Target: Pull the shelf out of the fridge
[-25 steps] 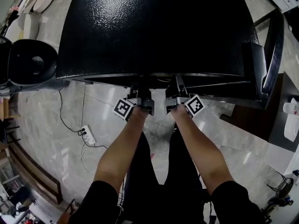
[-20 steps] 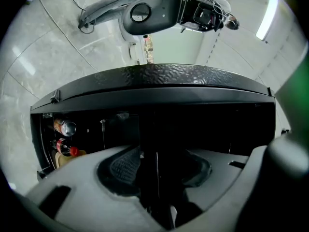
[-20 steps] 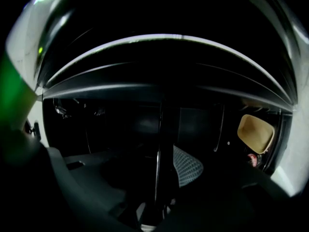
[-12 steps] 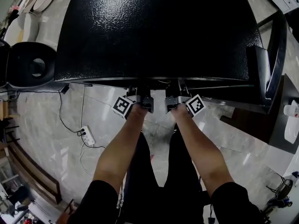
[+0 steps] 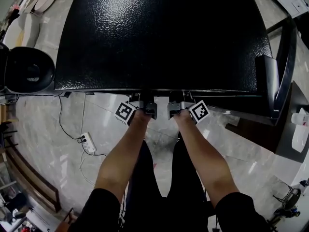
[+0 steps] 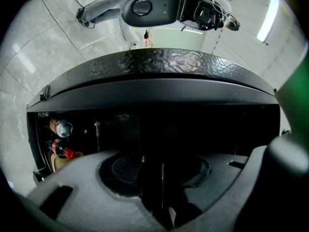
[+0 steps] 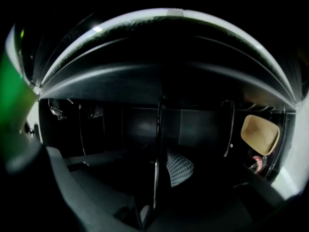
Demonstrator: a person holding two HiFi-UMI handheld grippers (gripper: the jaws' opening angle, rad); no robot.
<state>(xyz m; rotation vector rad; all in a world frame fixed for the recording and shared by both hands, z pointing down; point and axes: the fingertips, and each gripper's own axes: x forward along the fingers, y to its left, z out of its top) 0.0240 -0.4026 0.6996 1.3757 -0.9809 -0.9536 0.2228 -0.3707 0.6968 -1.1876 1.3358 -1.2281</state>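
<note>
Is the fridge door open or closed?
Open. The door stands swung out beside the fridge, and both gripper views look into its dark inside.

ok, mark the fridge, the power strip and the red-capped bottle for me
fridge [image 5: 159, 33]: head view, textured black top.
power strip [image 5: 88, 142]: head view, white body on the floor.
red-capped bottle [image 6: 59, 148]: left gripper view, body beside the cap.

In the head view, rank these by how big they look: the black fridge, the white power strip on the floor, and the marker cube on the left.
1. fridge, by far the largest.
2 and 3, not ranked: the power strip and the left marker cube look about alike, and the cube sits nearer the camera.
</note>
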